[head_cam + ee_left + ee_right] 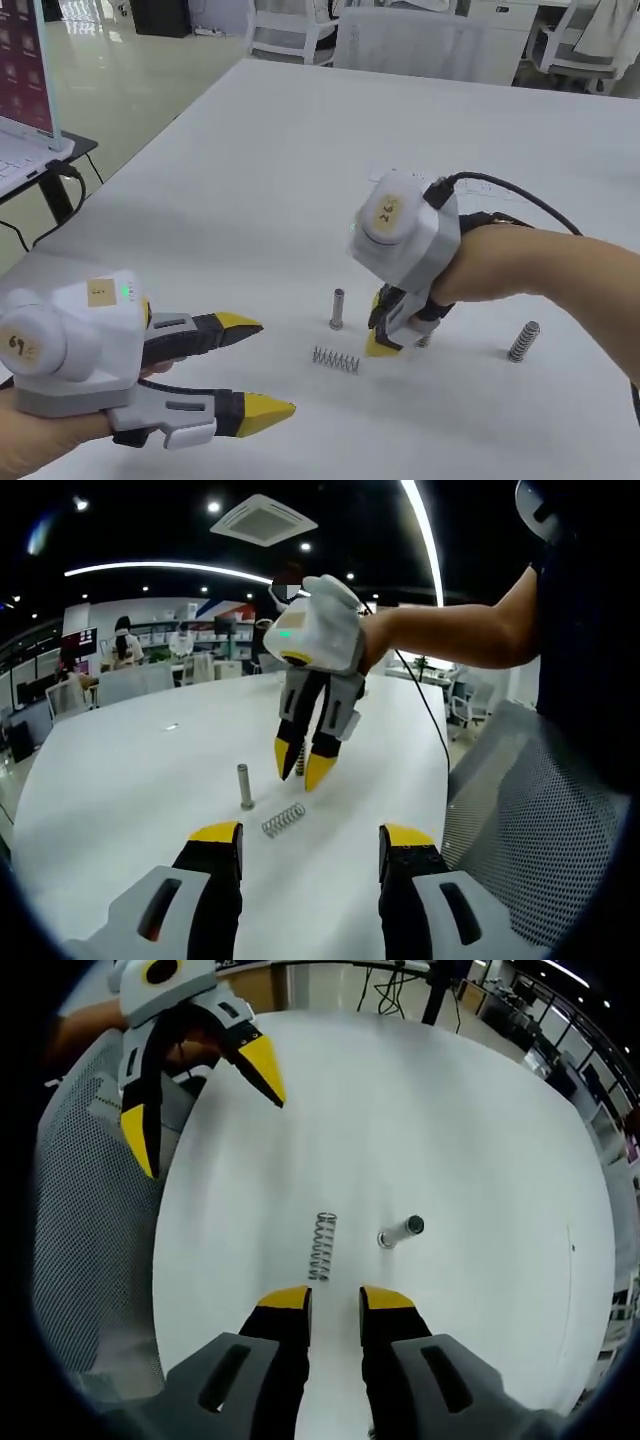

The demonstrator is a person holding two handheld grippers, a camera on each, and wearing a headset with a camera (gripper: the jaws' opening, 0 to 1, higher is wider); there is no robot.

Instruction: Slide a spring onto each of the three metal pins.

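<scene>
Head view: right gripper (380, 325) narrowly parted

Open-plan office interior; reference item: large white table (300, 150), matt top, rounded edge.

Left of the table: pale glossy floor (130, 80) with light reflections; open laptop (20, 150) on a small dark stand (70, 150). Beyond the table's far edge: white chairs (290, 35), a grey panel (430, 45), a dark cabinet (160, 15). At the table's near side: grey mesh chair (530, 810). Above the table: dark ceiling, square air vent (264, 520), long light strips (425, 540), small round spotlights (212, 507). Far from the table: further desks, shelving, a seated person (122, 640).
</scene>
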